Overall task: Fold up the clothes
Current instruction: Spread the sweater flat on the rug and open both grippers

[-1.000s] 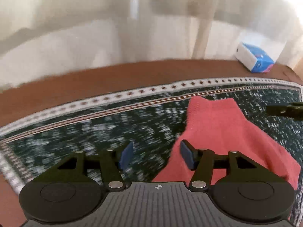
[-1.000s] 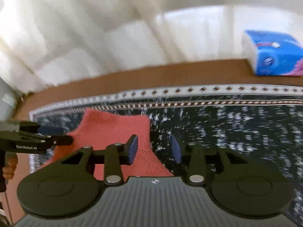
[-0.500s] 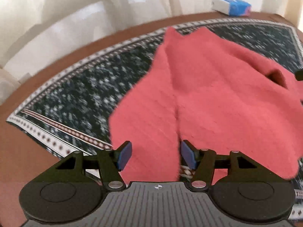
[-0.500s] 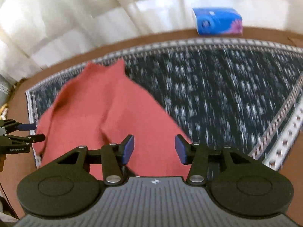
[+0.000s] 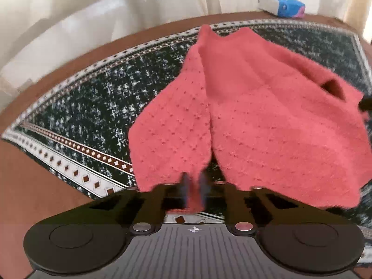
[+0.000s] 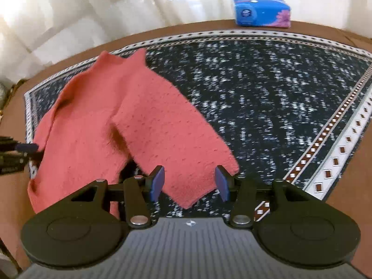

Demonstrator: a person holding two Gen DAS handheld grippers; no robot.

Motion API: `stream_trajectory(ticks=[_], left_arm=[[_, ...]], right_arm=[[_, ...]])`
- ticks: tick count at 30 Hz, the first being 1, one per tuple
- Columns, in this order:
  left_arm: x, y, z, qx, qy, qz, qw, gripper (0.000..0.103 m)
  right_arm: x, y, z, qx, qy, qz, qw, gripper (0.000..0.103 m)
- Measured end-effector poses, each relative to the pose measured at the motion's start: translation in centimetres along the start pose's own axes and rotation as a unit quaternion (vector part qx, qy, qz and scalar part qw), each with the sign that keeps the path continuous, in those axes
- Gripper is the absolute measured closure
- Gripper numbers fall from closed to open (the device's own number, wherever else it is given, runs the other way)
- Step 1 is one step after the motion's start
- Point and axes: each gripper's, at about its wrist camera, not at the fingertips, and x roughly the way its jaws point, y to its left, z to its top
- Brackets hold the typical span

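A coral-pink knit garment (image 5: 255, 116) lies spread on a dark speckled cloth (image 5: 93, 107) on a brown table. My left gripper (image 5: 194, 189) is shut on the garment's near hem, with pink fabric pinched between the blue pads. In the right wrist view the garment (image 6: 148, 125) lies left of centre. My right gripper (image 6: 189, 183) is open, its pads on either side of a near corner of the garment, not touching it. The left gripper also shows in the right wrist view (image 6: 25, 148) at the garment's left edge.
A blue tissue pack (image 6: 261, 11) sits at the table's far edge, also seen in the left wrist view (image 5: 282, 5). White curtains hang behind. The cloth has a white patterned border (image 6: 334, 160); bare brown table (image 5: 34, 197) lies outside it.
Both grippers pulled back toward the near side and tilted down over the garment. The left gripper closed on the near hem. The right gripper stayed open.
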Motion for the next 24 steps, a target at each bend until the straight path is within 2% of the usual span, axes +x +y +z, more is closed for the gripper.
stream_trajectory(ticks=[6,8,11,16,18,21,23,24], left_arm=[[-3.1,4.8,1.6,-0.095,-0.042,-0.011,0.9945,0.103],[-3.8,7.0,2.1,-0.128,-0.056,0.0,0.9902,0.103],[-4.1,9.8,2.8,-0.156,-0.07,0.035,0.9847,0.103],[-1.9,13.5,4.0,-0.185,-0.062,0.065,0.9786,0.103],[-0.4,14.4,4.6,-0.186,-0.052,0.07,0.9786,0.103],[1.0,15.2,4.7,-0.193,-0.031,0.101,0.9754,0.101],[1.9,15.7,4.7,-0.198,-0.017,0.122,0.9724,0.078],[2.4,16.0,4.7,-0.2,-0.009,0.133,0.9707,0.057]], right_arm=[[0.1,0.7,-0.1,-0.02,0.005,-0.003,1.0,0.049],[0.1,0.7,-0.1,-0.024,0.005,-0.006,1.0,0.049],[0.1,0.4,0.0,-0.02,0.003,-0.012,1.0,0.049],[0.2,-0.3,0.4,-0.008,0.0,-0.021,1.0,0.049],[0.3,-0.5,0.5,-0.003,0.0,-0.024,1.0,0.049],[0.5,-0.8,0.8,0.002,0.001,-0.029,1.0,0.049],[0.6,-1.0,0.9,0.002,0.001,-0.033,0.999,0.049],[0.6,-1.2,1.0,0.003,0.001,-0.034,0.999,0.049]])
